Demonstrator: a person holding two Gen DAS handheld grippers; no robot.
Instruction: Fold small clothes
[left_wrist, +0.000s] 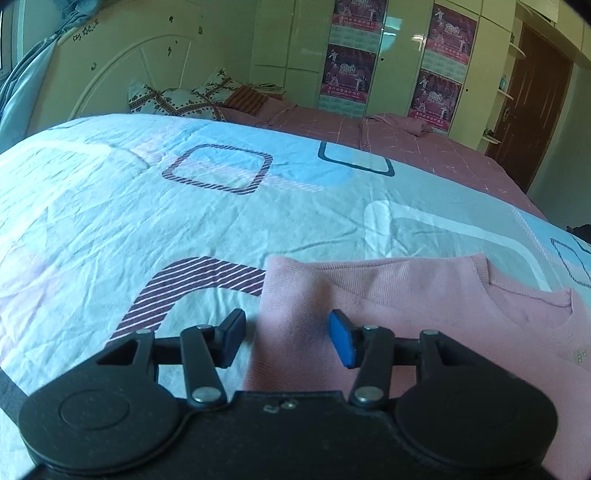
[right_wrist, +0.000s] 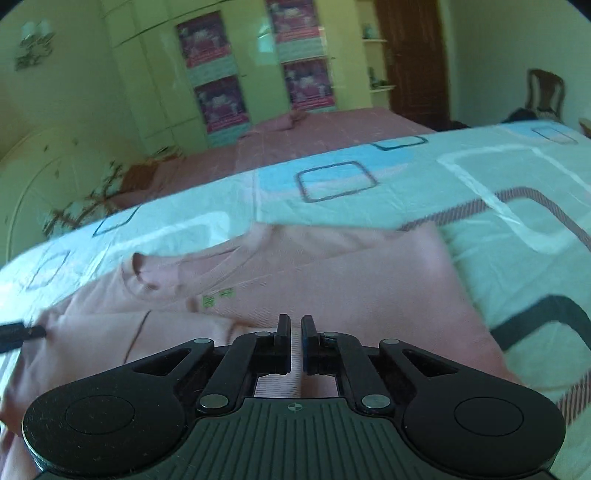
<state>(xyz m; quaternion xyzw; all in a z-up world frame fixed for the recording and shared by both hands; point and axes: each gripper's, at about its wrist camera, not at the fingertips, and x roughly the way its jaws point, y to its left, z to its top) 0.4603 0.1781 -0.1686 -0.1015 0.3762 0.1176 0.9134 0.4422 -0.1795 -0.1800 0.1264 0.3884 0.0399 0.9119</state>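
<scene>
On the bed (left_wrist: 110, 206), spread with a patterned quilt, a pink sweater (left_wrist: 424, 306) is laid flat, partly folded. In the left wrist view, the left gripper (left_wrist: 286, 338) is seen released, its jaws wide apart and straddling a raised fold at the sweater's left edge; the garment stretches away to the right of it. In the right wrist view, the right gripper (right_wrist: 293, 341) is seen nearly clenched, a narrow gap left between the jaws, with nothing visibly held; it hovers over the sweater (right_wrist: 332, 273), whose neckline (right_wrist: 147, 269) lies ahead and to the left. The long axis appears to run across both views. The left gripper is judged better placed for pinching the edge next.
</scene>
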